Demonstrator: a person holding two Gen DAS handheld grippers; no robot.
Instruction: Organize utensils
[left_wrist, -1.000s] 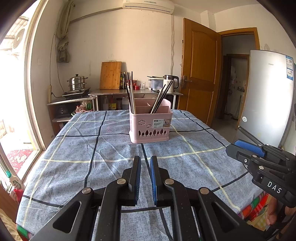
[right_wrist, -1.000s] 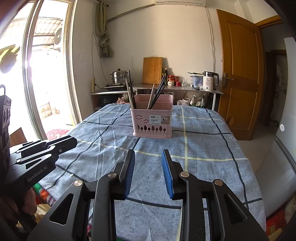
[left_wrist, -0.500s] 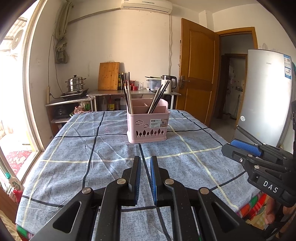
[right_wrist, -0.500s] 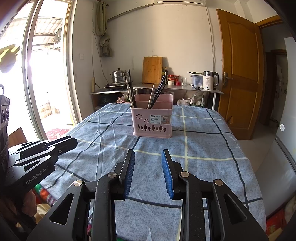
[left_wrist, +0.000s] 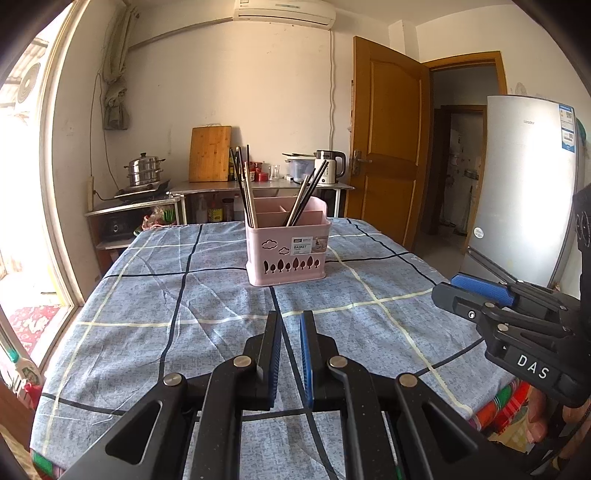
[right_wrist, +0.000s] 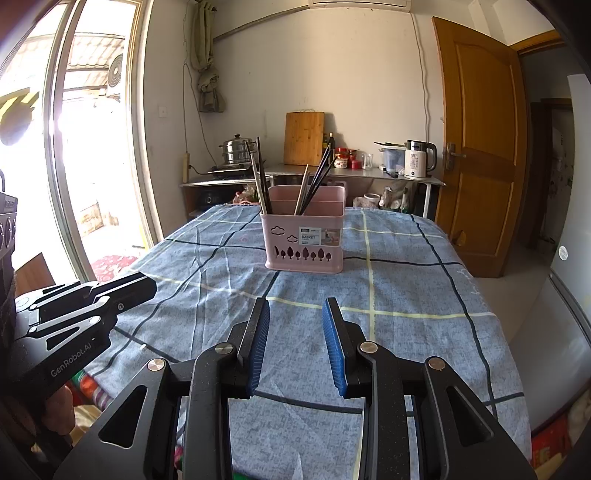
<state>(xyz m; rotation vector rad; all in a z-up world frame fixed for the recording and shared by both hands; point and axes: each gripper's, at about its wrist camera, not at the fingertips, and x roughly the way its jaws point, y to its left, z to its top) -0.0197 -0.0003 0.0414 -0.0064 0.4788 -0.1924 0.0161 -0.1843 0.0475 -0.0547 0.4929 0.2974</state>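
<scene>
Left gripper (left_wrist: 291, 321): jaws nearly closed, empty, above the blue checked tabletop (left_wrist: 147, 295) | Right gripper (right_wrist: 295, 310): jaws partly apart, empty | Pink utensil basket (left_wrist: 288, 247): upright mid-tabletop, well ahead of both grippers | Chopsticks (left_wrist: 243, 184): standing in two of its compartments

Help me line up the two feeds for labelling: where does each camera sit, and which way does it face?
Left wrist: sits on the left gripper, facing along its nearly closed jaws across the checked tablecloth to the pink basket; the right gripper shows at right.
Right wrist: sits on the right gripper, jaws apart and empty, facing the same basket; the left gripper shows at left.
Shared: basket, chopsticks, back counter, kettle.
</scene>
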